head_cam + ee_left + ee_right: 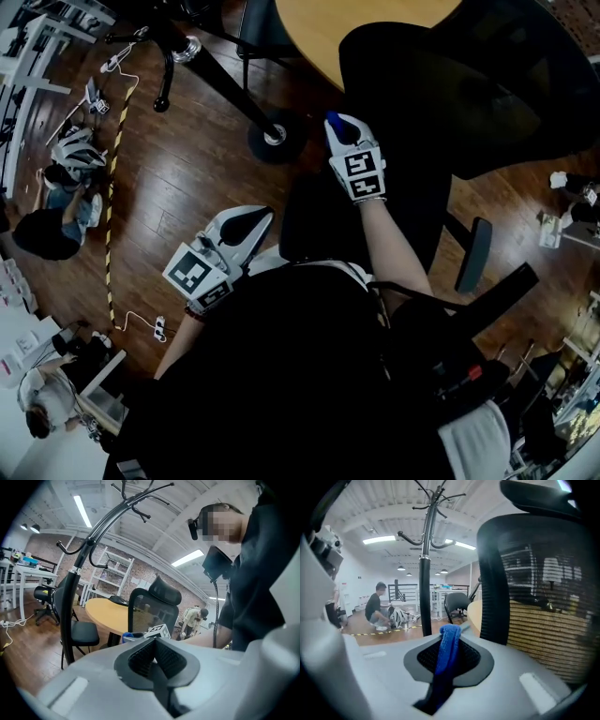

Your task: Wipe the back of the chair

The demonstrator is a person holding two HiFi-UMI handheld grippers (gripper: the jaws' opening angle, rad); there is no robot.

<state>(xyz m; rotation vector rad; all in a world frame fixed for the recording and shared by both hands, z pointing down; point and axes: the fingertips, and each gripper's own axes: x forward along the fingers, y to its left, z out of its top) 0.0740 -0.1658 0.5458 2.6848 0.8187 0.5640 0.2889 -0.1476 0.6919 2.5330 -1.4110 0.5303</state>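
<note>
The right gripper is clamped on a blue cloth. A narrow fold stands up between its jaws and the rest trails down behind them. It is held out just beside the left edge of the chair back, the black frame and mesh filling the right of its own view. I cannot tell whether the cloth touches the frame yet. The left gripper hangs low by the person's body, well apart from the chair, its jaws together with nothing between them.

The grip on the cloth worries me most. Only a thin bunch pokes past the jaws, so once it drags across the mesh it could snag and pull loose, or the hard jaw tips could rub the mesh instead of the fabric. The wipe would also cover only a thin stripe each pass, so patches may get missed. Nothing steadies the chair, since the left gripper is away from it. An office chair like this may turn or shift under a sideways push, and it stands close against the round wooden table. The coat stand is close on the other side, so a wide swing could knock its pole.

As for containers, I see no bucket, bottle or bin near the chair, so the cloth is the only cleaning thing in play.
</note>
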